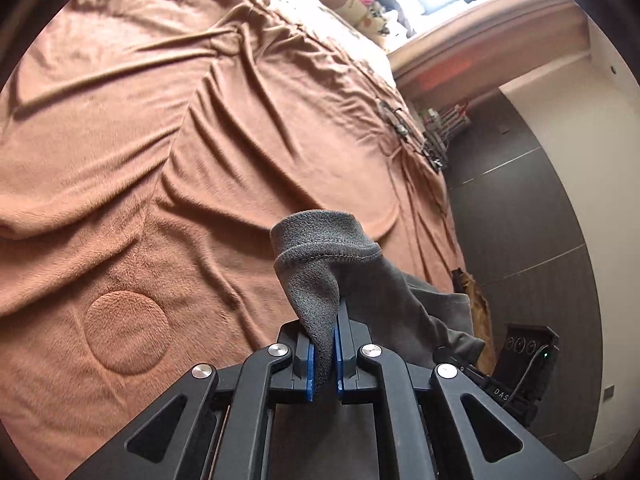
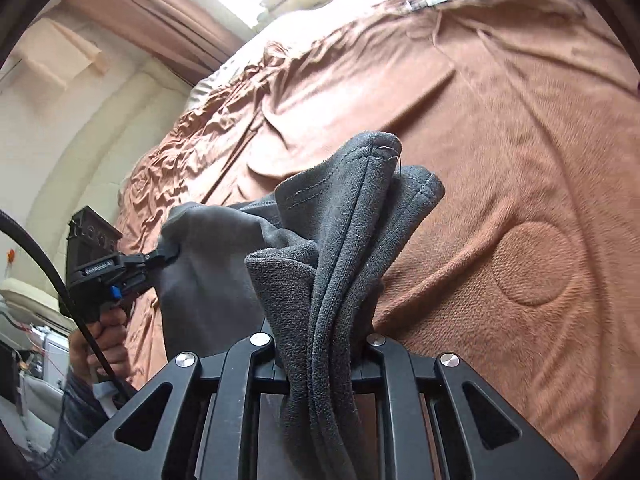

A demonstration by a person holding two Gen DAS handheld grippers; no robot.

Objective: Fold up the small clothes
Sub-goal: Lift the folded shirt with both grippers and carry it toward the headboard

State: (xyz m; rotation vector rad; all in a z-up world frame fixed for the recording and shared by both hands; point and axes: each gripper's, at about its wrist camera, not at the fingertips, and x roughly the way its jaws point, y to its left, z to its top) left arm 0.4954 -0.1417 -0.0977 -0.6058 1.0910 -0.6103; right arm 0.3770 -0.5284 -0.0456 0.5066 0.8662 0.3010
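A small dark grey garment [image 1: 320, 264] of fleecy cloth hangs lifted above a brown blanket [image 1: 168, 152]. My left gripper [image 1: 324, 344] is shut on one hemmed corner, the cloth pinched between its blue pads [image 1: 309, 364]. In the right wrist view the grey garment [image 2: 340, 240] bunches in thick folds and my right gripper [image 2: 320, 344] is shut on them; its pads are hidden by the cloth. The left gripper [image 2: 164, 256] shows there too, at the left, gripping the garment's far edge, with a hand [image 2: 104, 344] on its handle.
The brown blanket [image 2: 500, 140] covers a wide bed and is creased, with round quilted marks [image 1: 126, 332]. Dark metal clips [image 1: 404, 128] lie near the bed's far edge. Dark floor [image 1: 520, 220] runs along the bed's right side. Pillows and clutter lie at the far end.
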